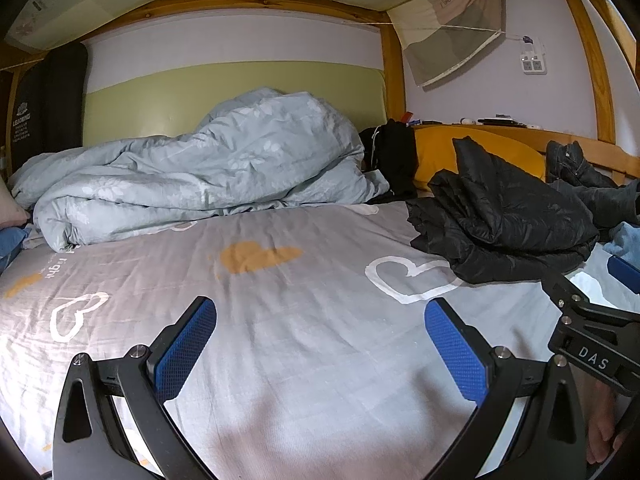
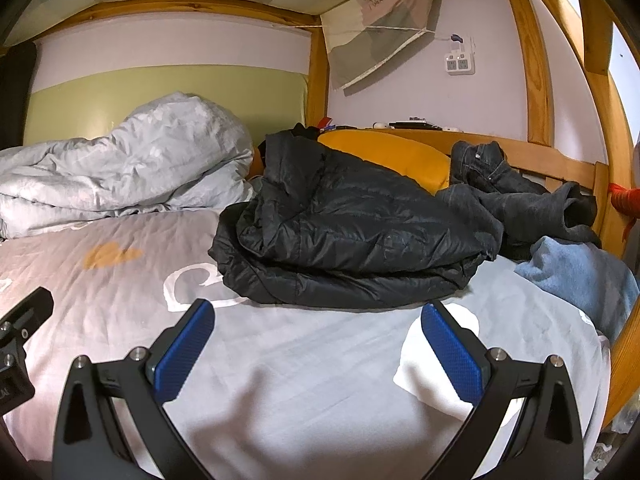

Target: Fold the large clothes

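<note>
A black puffer jacket (image 2: 344, 232) lies bunched on the grey heart-print bed sheet (image 2: 312, 360), just beyond my right gripper (image 2: 320, 316), which is open and empty above the sheet. In the left wrist view the jacket (image 1: 500, 216) lies to the right, and my left gripper (image 1: 320, 316) is open and empty over the bare sheet (image 1: 280, 280). Dark jeans (image 2: 492, 176) and a dark grey garment (image 2: 552, 212) lie behind the jacket. A light blue garment (image 2: 580, 276) lies at the right edge.
A rumpled pale blue duvet (image 1: 192, 168) fills the back left of the bed. A yellow pillow (image 2: 392, 152) lies behind the jacket. Wooden bunk posts (image 2: 536, 60) and a rail (image 2: 560, 164) close off the right side. The right gripper's body (image 1: 592, 332) shows at the left view's right edge.
</note>
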